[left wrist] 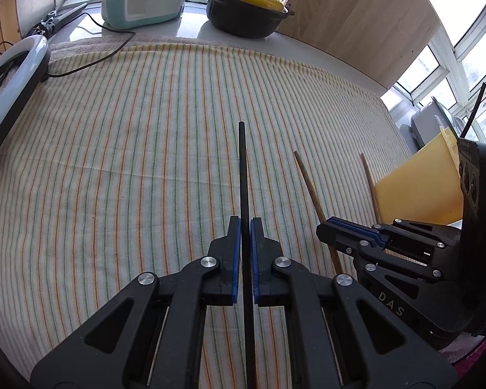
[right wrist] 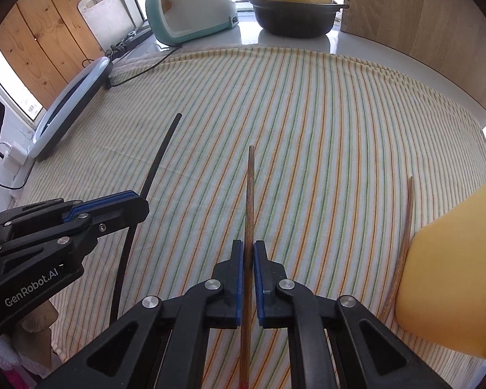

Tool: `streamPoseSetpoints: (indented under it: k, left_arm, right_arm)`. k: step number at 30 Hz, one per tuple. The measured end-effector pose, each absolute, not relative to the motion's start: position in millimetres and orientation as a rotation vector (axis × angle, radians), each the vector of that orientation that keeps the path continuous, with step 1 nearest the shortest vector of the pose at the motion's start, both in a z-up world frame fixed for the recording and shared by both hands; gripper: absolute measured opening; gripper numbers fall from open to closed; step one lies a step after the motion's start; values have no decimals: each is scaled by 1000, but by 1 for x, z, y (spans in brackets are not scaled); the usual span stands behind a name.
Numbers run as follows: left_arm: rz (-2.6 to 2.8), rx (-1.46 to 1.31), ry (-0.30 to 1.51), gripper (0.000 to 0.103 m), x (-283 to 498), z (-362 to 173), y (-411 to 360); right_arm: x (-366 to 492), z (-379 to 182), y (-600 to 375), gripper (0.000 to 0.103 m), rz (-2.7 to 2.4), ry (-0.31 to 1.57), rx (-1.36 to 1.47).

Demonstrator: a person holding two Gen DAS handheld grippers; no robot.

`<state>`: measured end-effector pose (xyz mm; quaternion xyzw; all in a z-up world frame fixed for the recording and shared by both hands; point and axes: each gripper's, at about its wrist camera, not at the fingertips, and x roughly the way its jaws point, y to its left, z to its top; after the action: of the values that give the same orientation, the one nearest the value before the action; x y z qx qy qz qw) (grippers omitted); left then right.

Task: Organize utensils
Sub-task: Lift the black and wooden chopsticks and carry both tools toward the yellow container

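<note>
My left gripper [left wrist: 245, 223] is shut on a black chopstick [left wrist: 242, 162] that points forward over the striped cloth; it also shows in the right wrist view [right wrist: 160, 155]. My right gripper [right wrist: 248, 246] is shut on a brown wooden chopstick [right wrist: 250, 188], also seen in the left wrist view [left wrist: 307, 181]. The two grippers are side by side, the left gripper [right wrist: 139, 204] at the right view's left, the right gripper [left wrist: 324, 227] at the left view's right. A second wooden chopstick [right wrist: 405, 230] lies on the cloth against a yellow container [right wrist: 453, 278].
A striped cloth [right wrist: 307, 113] covers the table. At the back stand a teal and white cooker [right wrist: 191, 6] and a black pot with a yellow lid [right wrist: 295, 9]. A ring light [right wrist: 71, 107] lies at the left edge. A wooden panel [right wrist: 421, 26] stands back right.
</note>
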<state>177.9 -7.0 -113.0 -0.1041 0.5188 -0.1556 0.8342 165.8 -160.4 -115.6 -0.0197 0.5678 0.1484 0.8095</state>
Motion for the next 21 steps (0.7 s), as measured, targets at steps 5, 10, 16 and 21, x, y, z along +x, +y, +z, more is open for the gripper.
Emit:
streamPoseSetpoints:
  k: [5,10,16,21]
  left_arm:
    - [-338,-203,1033,3,169,-93,-13]
    - [-346,-211,976,3,160,-73,-13]
    - [-363,-182,897,3,146,-44,-19]
    - [-388,-138,826,3,131,-19,-32]
  right_arm:
    - [151,-99,-168,3,342,1158,-12]
    - [135,-78,-181,3,355,1090,24]
    - [117,-53,-199,3,363,999,54]
    - [101,-29,-208,3,352,911,41]
